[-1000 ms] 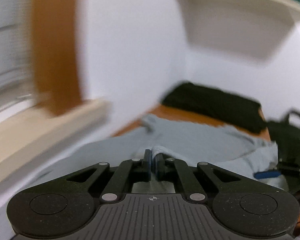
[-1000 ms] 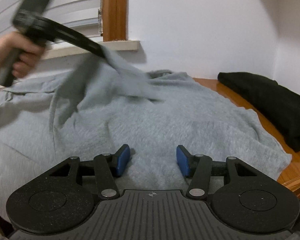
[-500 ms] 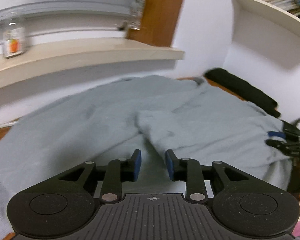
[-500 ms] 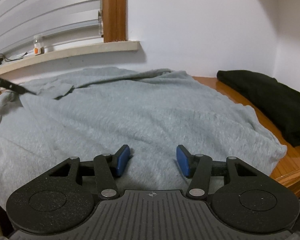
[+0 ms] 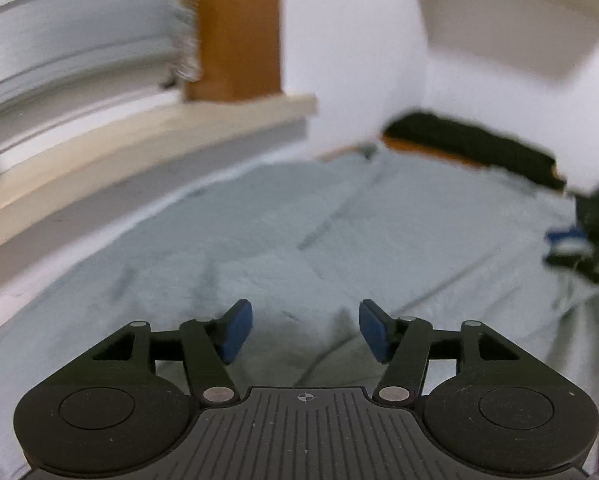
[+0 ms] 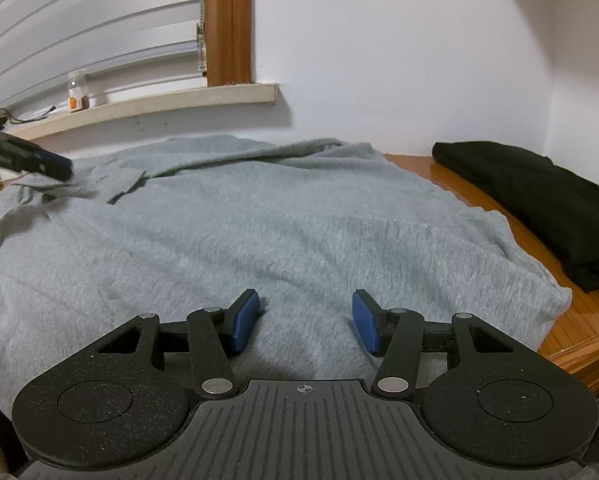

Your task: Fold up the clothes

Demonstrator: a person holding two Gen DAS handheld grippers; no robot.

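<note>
Both grippers, left (image 5: 305,330) and right (image 6: 304,322), gape empty (jaws spread) low over the grey garment (image 6: 259,216).

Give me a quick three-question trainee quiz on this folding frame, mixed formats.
1. True or false: the left hand-held gripper is clamped on the grey garment.
2. Multiple choice: where does the black garment lie? A) on top of the grey one B) on the wooden surface beside the grey one, toward the right wall C) on the window sill
3. Fill in: the small item standing on the sill is a ____.

Key
1. False: its jaws stand open, nothing between them. The right hand-held gripper is open too.
2. B
3. bottle
</note>
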